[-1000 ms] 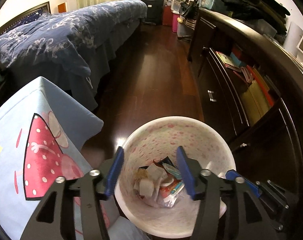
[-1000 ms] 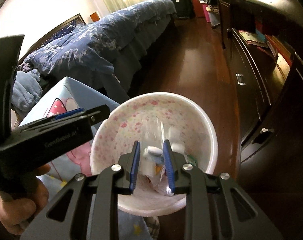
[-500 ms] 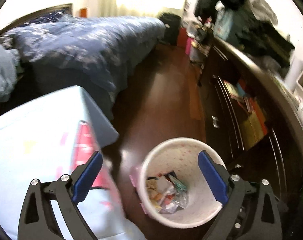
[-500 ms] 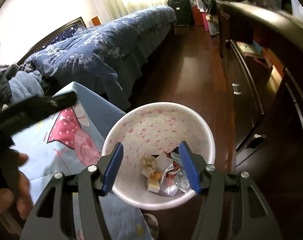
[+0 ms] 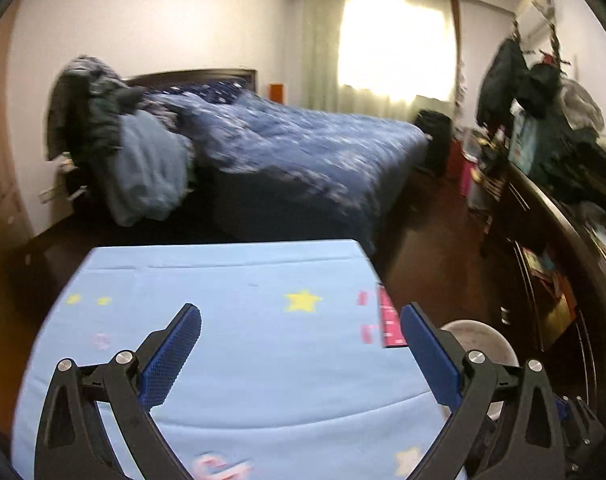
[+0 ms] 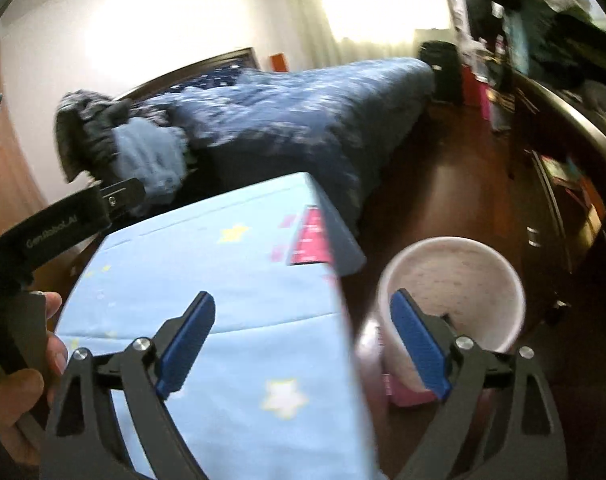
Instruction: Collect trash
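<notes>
The white, pink-speckled trash bin (image 6: 455, 280) stands on the floor just right of the table with the light blue cartoon cloth (image 6: 223, 280). Blur hides most of what is inside it. My right gripper (image 6: 302, 296) hangs above the table's right edge and the bin's left rim. Its jaws are opening and nothing is between them. My left gripper (image 5: 299, 312) is open and empty over the blue cloth (image 5: 243, 280), with the bin's rim (image 5: 479, 336) peeking out behind its right finger. A hand (image 6: 7, 392) holds the left gripper's handle at the left edge of the right wrist view.
A bed with a dark blue quilt (image 5: 303, 152) lies beyond the table. A dark cabinet with shelves (image 5: 551, 272) runs along the right wall. Brown wooden floor (image 6: 443, 184) lies between bed and cabinet. A black suitcase (image 5: 433, 136) stands by the window. Something pink (image 6: 403, 392) sits at the bin's foot.
Both grippers rose and pulled back from over the bin toward the table while their jaws spread wide. The trash seen inside the bin earlier is now mostly out of sight.
</notes>
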Demonstrator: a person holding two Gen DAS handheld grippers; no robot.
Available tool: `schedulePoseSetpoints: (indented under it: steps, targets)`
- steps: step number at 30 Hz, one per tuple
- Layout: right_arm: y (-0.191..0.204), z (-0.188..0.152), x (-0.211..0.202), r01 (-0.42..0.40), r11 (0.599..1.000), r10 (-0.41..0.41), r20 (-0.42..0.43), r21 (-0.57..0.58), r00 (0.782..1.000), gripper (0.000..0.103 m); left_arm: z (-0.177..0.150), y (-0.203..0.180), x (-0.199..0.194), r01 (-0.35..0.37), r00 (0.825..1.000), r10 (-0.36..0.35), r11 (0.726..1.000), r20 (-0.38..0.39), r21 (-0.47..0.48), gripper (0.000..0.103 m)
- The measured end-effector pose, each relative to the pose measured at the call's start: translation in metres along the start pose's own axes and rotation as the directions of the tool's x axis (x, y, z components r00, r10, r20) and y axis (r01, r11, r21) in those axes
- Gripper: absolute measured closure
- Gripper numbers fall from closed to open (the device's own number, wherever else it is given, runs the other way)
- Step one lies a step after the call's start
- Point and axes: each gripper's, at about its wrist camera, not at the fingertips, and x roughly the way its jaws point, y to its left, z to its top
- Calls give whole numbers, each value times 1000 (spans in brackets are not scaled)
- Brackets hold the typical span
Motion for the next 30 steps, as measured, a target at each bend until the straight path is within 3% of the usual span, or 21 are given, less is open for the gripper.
schedulePoseSetpoints:
  steps: [6, 13, 20, 30]
  targets:
    - [61, -8, -30, -40, 995, 45, 51, -89, 998, 6, -10, 49, -55, -69, 995, 72, 996, 62, -49, 4]
    - [113, -19, -69, 19, 981, 2, 112, -191, 994, 4, -26, 94, -116, -129, 984, 142, 985, 110, -114, 4]
    - [133, -38, -104, -30, 979, 59, 142, -202, 988, 4, -39, 127, -167, -185, 963, 215, 966, 160, -182, 4]
    - [159, -47, -127, -53, 966, 96, 158, -254, 983, 4, -48, 139, -201, -179, 955, 219, 963, 199, -200, 4]
